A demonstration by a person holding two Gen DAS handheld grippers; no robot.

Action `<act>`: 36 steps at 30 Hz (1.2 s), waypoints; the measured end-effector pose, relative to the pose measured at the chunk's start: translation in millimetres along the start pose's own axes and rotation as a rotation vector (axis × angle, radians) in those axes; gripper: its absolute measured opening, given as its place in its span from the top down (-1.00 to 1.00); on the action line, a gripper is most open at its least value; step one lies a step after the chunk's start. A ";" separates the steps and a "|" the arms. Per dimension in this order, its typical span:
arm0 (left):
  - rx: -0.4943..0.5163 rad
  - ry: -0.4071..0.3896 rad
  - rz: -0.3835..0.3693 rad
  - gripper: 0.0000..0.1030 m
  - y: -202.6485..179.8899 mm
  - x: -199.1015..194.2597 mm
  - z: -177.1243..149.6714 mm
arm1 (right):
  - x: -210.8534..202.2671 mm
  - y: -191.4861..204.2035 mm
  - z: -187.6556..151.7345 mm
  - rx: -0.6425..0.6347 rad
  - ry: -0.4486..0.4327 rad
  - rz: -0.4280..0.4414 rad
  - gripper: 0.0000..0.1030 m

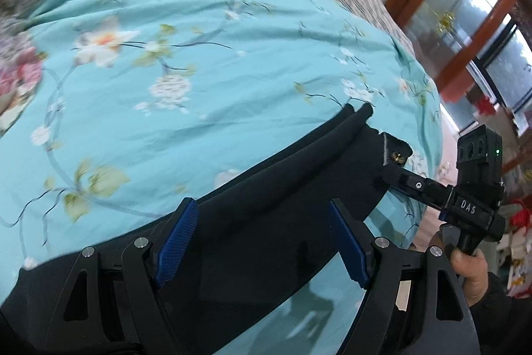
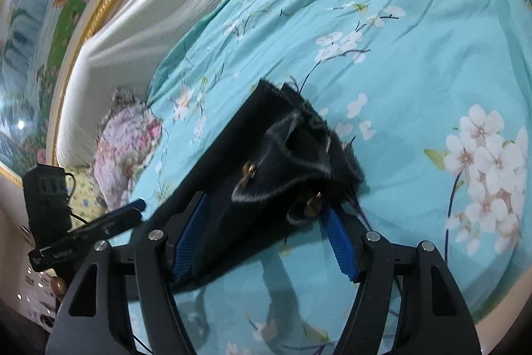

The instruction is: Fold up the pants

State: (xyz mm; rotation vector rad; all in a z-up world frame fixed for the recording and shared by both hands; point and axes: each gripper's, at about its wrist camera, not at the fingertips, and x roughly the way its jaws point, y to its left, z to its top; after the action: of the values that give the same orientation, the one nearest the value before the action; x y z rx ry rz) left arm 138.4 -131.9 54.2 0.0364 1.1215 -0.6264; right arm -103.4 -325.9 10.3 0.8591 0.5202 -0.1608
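Step in hand: I judge I am between grips, with both grippers over the waistband end of the black pants, picking the next hold for a fold.
Left gripper: my left gripper (image 1: 264, 240) hangs over the dark fabric with its blue ribbed pads (image 1: 178, 242) spread wide; no cloth is pinched between them.
Right gripper: my right gripper (image 2: 266, 238) also stands with its fingers apart, straddling the waistband corner; the cloth lies between the pads, one pad close beside it, but I see no squeeze on it.
How to do it well: I would bring each gripper down on one outer corner of the waistband, take all layers at once, and keep both hands level so the fold line stays straight.
Risk: the brass buttons (image 2: 249, 172) sit just beside my right pad; clamping on them would give a poor hold.
Pants, look: the long black fabric pants (image 1: 266, 175) lie as a flat narrow strip, legs stacked, with frayed pale edges at the open waist.
Pants, place: on the turquoise flowered bedsheet (image 1: 199, 55), near the bed's near edge, running towards its side edge.
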 end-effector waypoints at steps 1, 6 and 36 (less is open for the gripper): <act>0.003 0.013 -0.014 -0.55 -1.7 5.1 4.6 | 0.3 -0.5 1.1 0.000 -0.008 0.004 -0.29; 0.043 0.091 -0.060 -0.55 -20.4 40.7 33.2 | -0.2 -20.4 2.9 0.026 -0.019 0.004 0.66; 0.279 0.086 -0.220 0.79 -89.9 62.2 82.2 | -22.8 -20.1 2.4 -0.047 -0.058 0.156 0.73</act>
State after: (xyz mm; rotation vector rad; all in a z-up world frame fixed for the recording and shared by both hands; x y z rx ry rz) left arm 180.3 -261.8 63.7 0.1827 1.1221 -0.9829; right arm -129.0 -342.3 9.3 0.8434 0.3999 -0.0307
